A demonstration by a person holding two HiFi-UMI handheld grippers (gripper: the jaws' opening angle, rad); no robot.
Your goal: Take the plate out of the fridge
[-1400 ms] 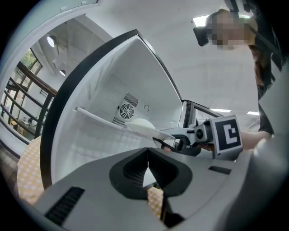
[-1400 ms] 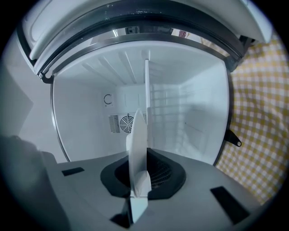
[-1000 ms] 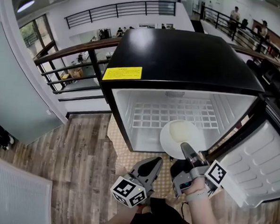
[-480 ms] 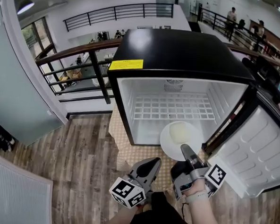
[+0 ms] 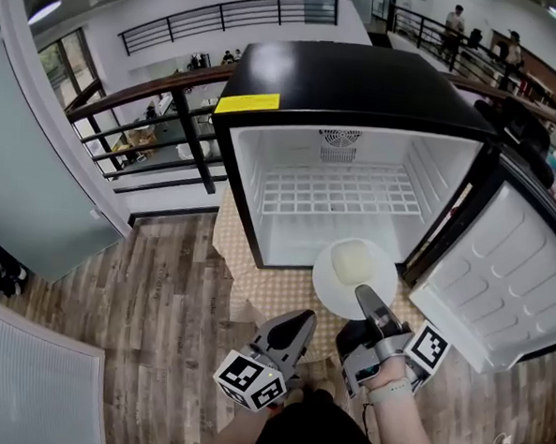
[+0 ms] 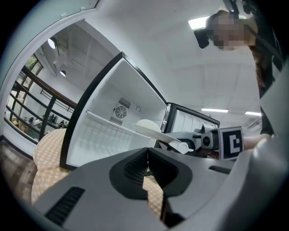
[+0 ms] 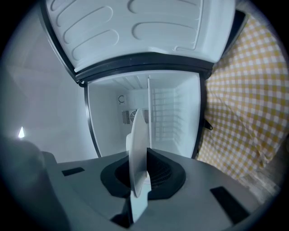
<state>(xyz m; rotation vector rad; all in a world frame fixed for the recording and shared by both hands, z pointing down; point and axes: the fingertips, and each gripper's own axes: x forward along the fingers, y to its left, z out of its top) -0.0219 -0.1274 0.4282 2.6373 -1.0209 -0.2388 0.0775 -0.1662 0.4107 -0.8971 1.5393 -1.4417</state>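
Just outside the open fridge (image 5: 362, 81), right gripper (image 5: 364, 294) fingers clamp the plate (image 5: 351, 263) rim — left gripper (image 5: 302, 317) fingers closed, empty.

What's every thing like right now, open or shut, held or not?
Fridge door: swung wide open.
Wire shelf: bare.
Plate: level, pinched by its rim, outside the fridge.
Right gripper: shut on the plate.
Left gripper: shut, holding nothing.
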